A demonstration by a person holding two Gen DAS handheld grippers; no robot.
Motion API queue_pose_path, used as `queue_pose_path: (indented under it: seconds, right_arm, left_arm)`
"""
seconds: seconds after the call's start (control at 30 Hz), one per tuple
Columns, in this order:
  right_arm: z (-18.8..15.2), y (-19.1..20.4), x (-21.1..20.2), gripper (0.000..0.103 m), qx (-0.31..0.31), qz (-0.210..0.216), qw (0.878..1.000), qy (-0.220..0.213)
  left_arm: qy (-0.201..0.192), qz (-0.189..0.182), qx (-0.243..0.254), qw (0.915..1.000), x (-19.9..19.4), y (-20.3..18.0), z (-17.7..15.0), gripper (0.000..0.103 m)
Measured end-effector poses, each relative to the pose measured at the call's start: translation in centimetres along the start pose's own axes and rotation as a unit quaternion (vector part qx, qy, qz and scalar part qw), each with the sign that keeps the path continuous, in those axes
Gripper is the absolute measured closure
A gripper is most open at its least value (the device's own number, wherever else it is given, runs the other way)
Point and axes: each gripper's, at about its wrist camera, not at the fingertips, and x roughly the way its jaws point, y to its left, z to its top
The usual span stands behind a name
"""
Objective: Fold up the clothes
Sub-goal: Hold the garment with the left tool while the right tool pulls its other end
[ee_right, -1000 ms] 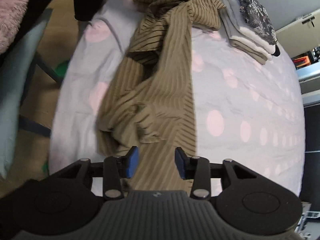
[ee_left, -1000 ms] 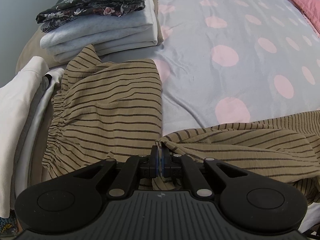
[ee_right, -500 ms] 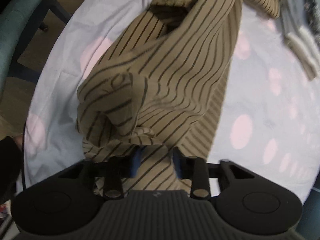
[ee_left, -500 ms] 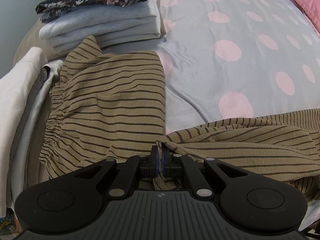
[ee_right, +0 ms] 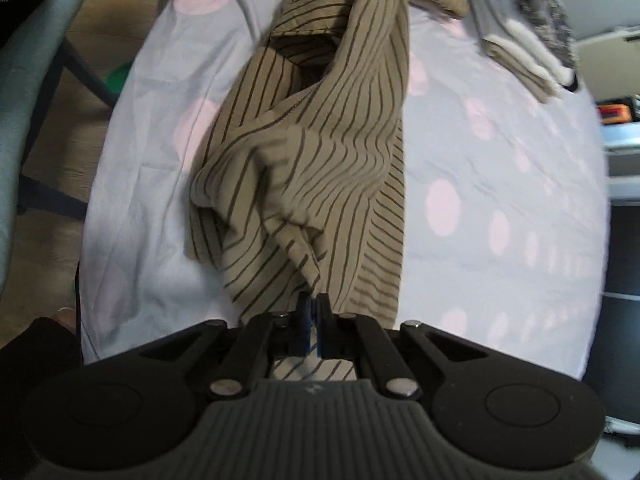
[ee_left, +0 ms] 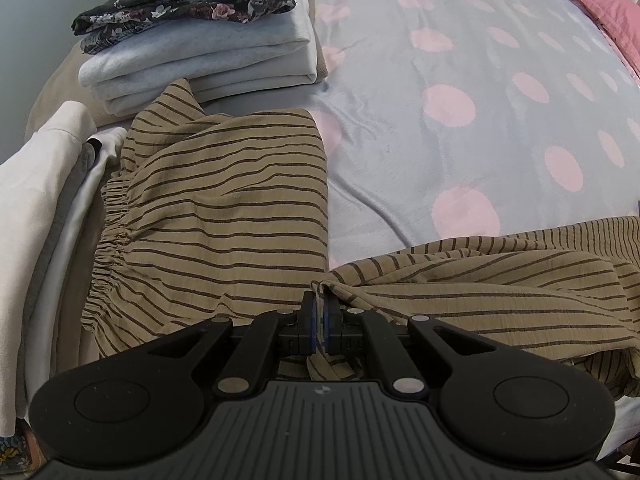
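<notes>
While each hand-held gripper (ee_left: 319,317) (ee_right: 313,312) pinches it, the striped garment (ee_left: 224,216) stretches ahead.

The striped garment (ee_left: 224,216) is crinkled matt cloth (gathered waistband), lying on a smooth, soft bedsheet (ee_left: 400,128).

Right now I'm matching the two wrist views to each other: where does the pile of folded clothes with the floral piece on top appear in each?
Left wrist: the folded pile sits upper left, beyond the striped garment.
Right wrist: the same pile sits blurred at the upper right edge.
Shared landmark: the pink-dotted bedspread.
</notes>
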Motion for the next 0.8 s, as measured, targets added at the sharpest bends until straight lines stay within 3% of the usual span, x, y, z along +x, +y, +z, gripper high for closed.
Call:
queue_pose_path:
  seconds: [0.23, 0.37, 0.47, 0.6, 0.8]
  right_arm:
    - [-0.4, 5.4, -0.4, 0.1, 0.026, -0.022, 0.999, 0.009]
    - [-0.1, 6.8, 0.4, 0.099, 0.069, -0.039, 0.997, 0.006]
    - [0.1, 7.4, 0.4, 0.097, 0.066, -0.043, 0.997, 0.007]
    - [0.4, 6.5, -0.7, 0.072, 0.056, -0.045, 0.997, 0.004]
    - [1.1, 3.4, -0.1, 0.07, 0.083, 0.013, 0.996, -0.008]
  left_arm:
    - [-0.007, 0.005, 0.001, 1.0, -0.6, -0.1, -0.7, 0.101]
    - [-0.009, 0.008, 0.003, 0.9999, -0.8, -0.2, -1.1, 0.101]
    - [-0.007, 0.011, 0.005, 0.9999, -0.8, -0.4, -1.4, 0.101]
    - [-0.011, 0.011, 0.005, 0.9999, -1.0, -0.4, -1.4, 0.101]
    - [-0.013, 0.011, 0.009, 0.9998, -1.1, -0.5, -1.4, 0.101]
